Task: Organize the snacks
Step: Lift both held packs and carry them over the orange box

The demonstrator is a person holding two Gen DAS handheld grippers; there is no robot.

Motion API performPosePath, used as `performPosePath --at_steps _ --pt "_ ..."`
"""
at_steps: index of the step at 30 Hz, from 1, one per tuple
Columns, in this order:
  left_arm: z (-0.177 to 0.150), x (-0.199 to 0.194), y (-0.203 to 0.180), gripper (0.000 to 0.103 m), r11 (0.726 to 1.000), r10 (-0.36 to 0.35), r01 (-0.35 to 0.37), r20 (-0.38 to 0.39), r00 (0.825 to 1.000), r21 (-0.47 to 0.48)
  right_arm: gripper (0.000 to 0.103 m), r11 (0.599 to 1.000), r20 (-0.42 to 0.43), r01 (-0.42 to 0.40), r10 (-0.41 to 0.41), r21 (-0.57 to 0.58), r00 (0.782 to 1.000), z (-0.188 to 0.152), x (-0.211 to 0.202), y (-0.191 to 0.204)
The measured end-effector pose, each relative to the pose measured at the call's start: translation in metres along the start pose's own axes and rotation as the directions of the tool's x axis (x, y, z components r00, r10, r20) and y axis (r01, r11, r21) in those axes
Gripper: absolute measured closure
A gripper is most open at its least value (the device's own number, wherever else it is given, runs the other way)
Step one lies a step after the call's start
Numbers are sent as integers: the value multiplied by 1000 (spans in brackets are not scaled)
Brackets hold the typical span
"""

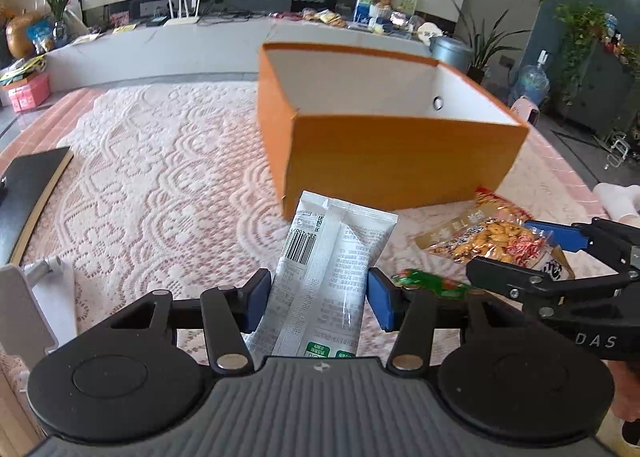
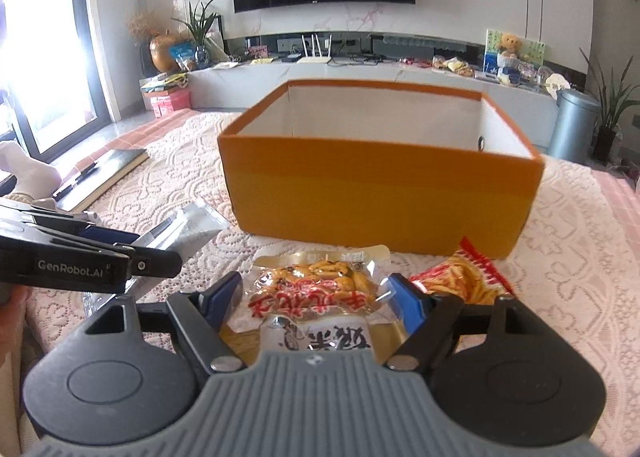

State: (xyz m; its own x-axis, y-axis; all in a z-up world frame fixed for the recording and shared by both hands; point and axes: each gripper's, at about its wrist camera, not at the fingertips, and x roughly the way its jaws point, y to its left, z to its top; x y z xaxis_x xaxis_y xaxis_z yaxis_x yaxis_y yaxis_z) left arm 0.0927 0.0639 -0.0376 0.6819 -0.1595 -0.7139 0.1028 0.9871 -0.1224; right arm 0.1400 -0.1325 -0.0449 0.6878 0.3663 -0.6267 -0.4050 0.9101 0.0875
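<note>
My left gripper [image 1: 319,295] is shut on a white snack packet [image 1: 332,269], held above the lace cloth in front of the orange box [image 1: 384,157]. My right gripper [image 2: 316,297] is shut on a clear yellow snack pouch [image 2: 316,289] with red lettering, just before the orange box [image 2: 376,193]. The box is open on top and white inside. A red packet of yellow sticks [image 2: 468,277] lies on the cloth by my right gripper's right finger. In the left wrist view my right gripper [image 1: 560,253] holds the yellow pouch [image 1: 488,237], and a green packet [image 1: 432,283] lies beside it.
A dark notebook with a pen [image 2: 100,177] lies on the cloth at the left. A white stand [image 1: 28,297] is at the table's near left. Behind the table are a long TV bench [image 2: 360,73] with clutter, plants and a grey bin [image 2: 572,125].
</note>
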Motion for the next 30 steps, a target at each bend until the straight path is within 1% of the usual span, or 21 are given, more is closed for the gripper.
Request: performPosePath --at_steps 6,9,13,18,21,25,30 --pt "11 -20 -21 44 999 -7 5 41 999 42 27 999 47 10 -9 -33 999 4 -27 0" --pt "19 -26 -31 44 998 -16 12 58 998 69 27 997 68 32 -28 -65 997 7 -38 -1" --pt "32 -32 -46 44 993 -18 9 73 997 114 27 993 99 61 -51 -103 994 15 -52 -6" --pt "55 -37 -60 44 989 -34 19 102 994 146 27 987 134 90 -72 -133 988 32 -64 -19" --pt "69 -36 -67 44 986 -40 21 114 993 166 27 984 152 107 -85 -140 985 43 -68 -28" --pt "87 -31 -73 44 984 -31 7 135 990 177 27 987 160 102 -81 -123 984 63 -69 -40" --pt "105 -16 -77 44 985 -25 4 124 992 171 27 983 191 123 -96 -137 977 88 -65 -51"
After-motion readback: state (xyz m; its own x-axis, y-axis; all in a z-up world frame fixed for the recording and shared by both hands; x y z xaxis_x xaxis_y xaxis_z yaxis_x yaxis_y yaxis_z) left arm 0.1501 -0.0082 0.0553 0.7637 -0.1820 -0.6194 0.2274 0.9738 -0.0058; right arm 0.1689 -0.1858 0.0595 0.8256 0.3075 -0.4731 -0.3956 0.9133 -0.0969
